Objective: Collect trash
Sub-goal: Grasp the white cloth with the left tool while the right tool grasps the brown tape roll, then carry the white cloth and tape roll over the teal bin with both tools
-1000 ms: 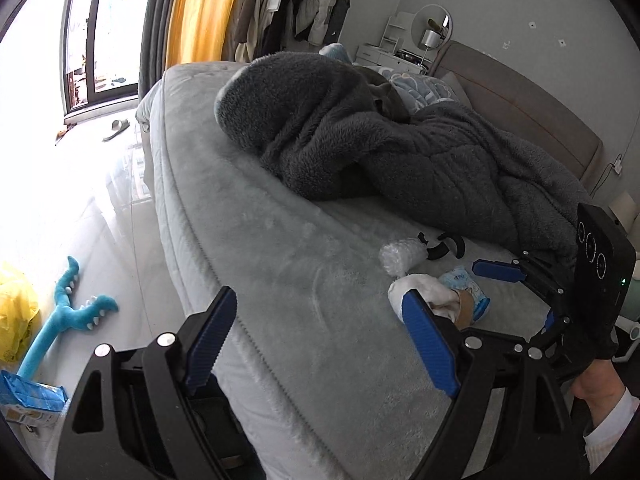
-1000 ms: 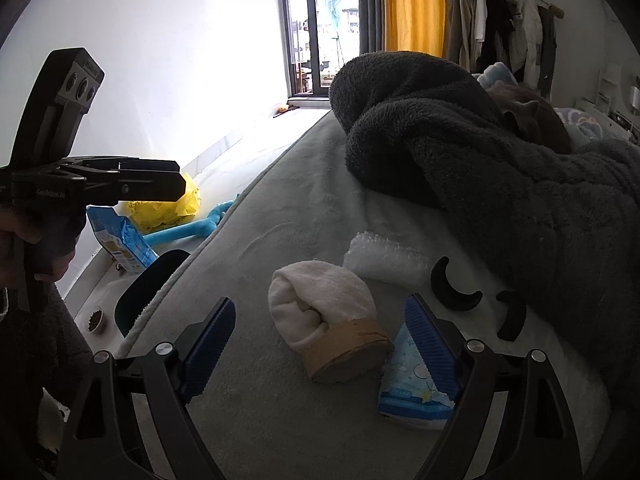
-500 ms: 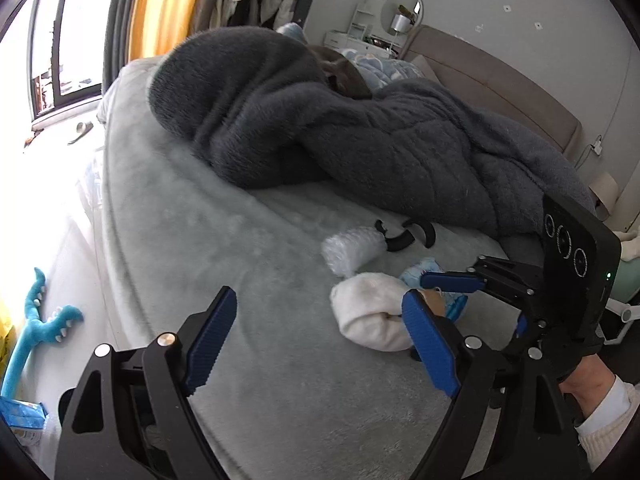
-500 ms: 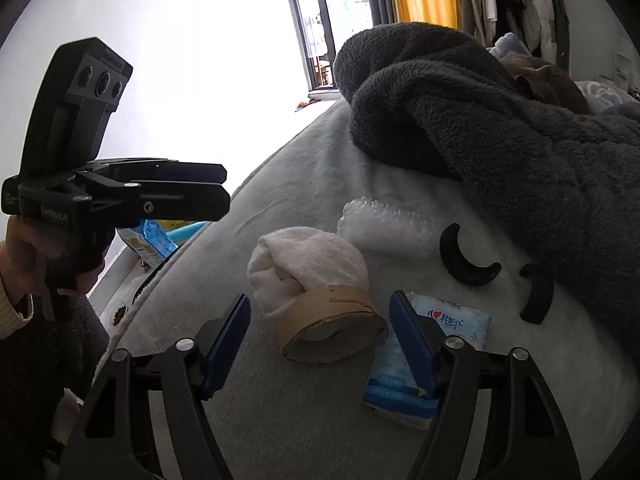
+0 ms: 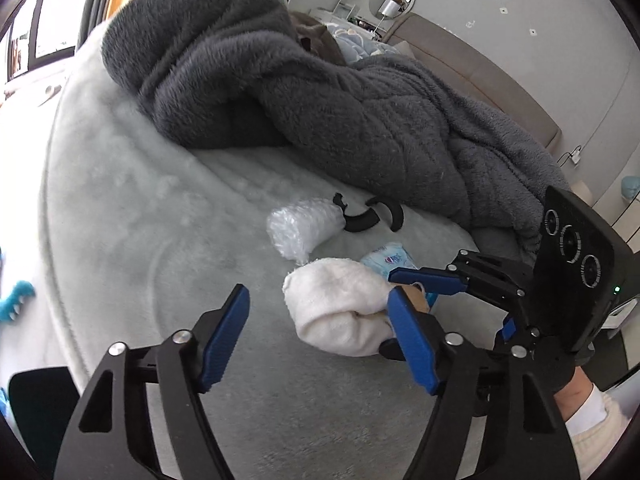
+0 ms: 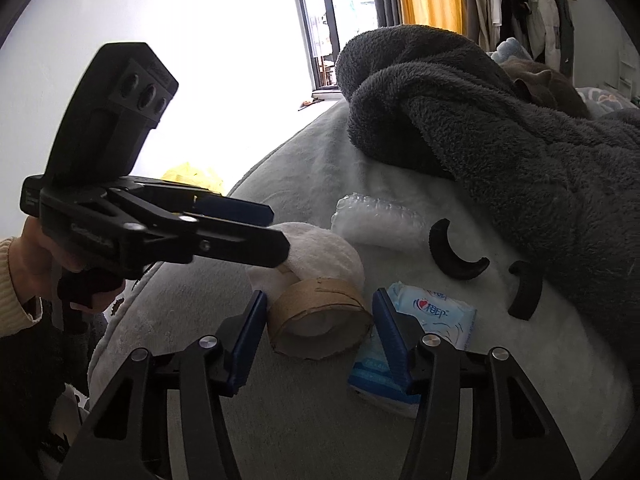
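While our right gripper (image 6: 318, 332) was closing around the cardboard roll (image 6: 320, 322) on the grey bed (image 5: 160, 240), pads not yet pressing it, our left gripper (image 5: 316, 340) was closing on nothing beside the white cloth (image 5: 340, 304); a tissue pack (image 6: 432, 316) lay just beside the roll.

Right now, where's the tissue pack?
Right wrist view: the tissue pack lies on the bed, just right of the cardboard roll, below two black curved pieces.

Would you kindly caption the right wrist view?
Right gripper closing around cardboard tape roll on the bed.
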The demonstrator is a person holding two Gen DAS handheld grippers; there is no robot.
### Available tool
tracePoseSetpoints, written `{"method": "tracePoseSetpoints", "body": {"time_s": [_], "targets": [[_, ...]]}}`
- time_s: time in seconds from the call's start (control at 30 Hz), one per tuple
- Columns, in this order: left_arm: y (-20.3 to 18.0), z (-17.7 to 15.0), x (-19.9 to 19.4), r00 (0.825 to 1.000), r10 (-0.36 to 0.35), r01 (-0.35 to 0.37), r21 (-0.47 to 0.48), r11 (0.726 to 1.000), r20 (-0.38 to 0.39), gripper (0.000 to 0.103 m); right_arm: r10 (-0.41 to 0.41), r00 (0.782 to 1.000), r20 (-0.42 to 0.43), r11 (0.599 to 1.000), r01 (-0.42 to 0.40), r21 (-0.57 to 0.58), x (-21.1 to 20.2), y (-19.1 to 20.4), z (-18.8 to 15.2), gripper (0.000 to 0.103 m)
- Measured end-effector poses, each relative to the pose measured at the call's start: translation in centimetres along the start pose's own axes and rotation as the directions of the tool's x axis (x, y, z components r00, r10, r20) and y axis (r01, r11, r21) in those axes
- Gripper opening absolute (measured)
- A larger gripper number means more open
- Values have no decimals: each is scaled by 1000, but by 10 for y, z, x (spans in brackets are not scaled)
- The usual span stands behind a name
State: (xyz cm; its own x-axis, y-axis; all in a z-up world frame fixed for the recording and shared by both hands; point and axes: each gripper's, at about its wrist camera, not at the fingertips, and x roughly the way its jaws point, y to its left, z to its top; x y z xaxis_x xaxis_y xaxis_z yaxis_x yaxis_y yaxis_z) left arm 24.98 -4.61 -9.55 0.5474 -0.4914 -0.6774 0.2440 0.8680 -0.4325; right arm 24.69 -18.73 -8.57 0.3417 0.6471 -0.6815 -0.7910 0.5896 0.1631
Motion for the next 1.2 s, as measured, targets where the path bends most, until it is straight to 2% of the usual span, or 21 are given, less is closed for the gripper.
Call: {"method": "tracePoseSetpoints", "body": {"time_s": [0.23, 0.4, 0.5, 0.67, 1.0, 1.2], "targets": [[-1, -2, 18, 994, -101, 98, -66, 993, -42, 51, -16, 1000, -17, 1000, 16, -13, -6, -2, -7, 55], [-7, -3, 19, 992, -125, 123, -63, 990, -35, 36, -23, 999, -26, 1000, 23, -9, -9, -3, -9, 55], [-10, -3, 17, 992, -126, 125, -49, 991, -22, 32, -29, 999, -31, 1000, 28, -12, -10, -3, -9, 55], [-13, -1, 3, 995, -103, 103, -14, 995, 14, 29, -34, 999, -32, 999, 33, -21, -12, 1, -5, 54], [5, 3, -34, 996, -37, 39, -12, 999, 82, 28, -40, 997, -65, 997, 36, -63, -4, 24, 3, 54], [8, -3, -58, 992, 43, -48, 43, 998, 115, 28, -65, 996, -67, 997, 62, -36, -3, 35, 12, 54]]}}
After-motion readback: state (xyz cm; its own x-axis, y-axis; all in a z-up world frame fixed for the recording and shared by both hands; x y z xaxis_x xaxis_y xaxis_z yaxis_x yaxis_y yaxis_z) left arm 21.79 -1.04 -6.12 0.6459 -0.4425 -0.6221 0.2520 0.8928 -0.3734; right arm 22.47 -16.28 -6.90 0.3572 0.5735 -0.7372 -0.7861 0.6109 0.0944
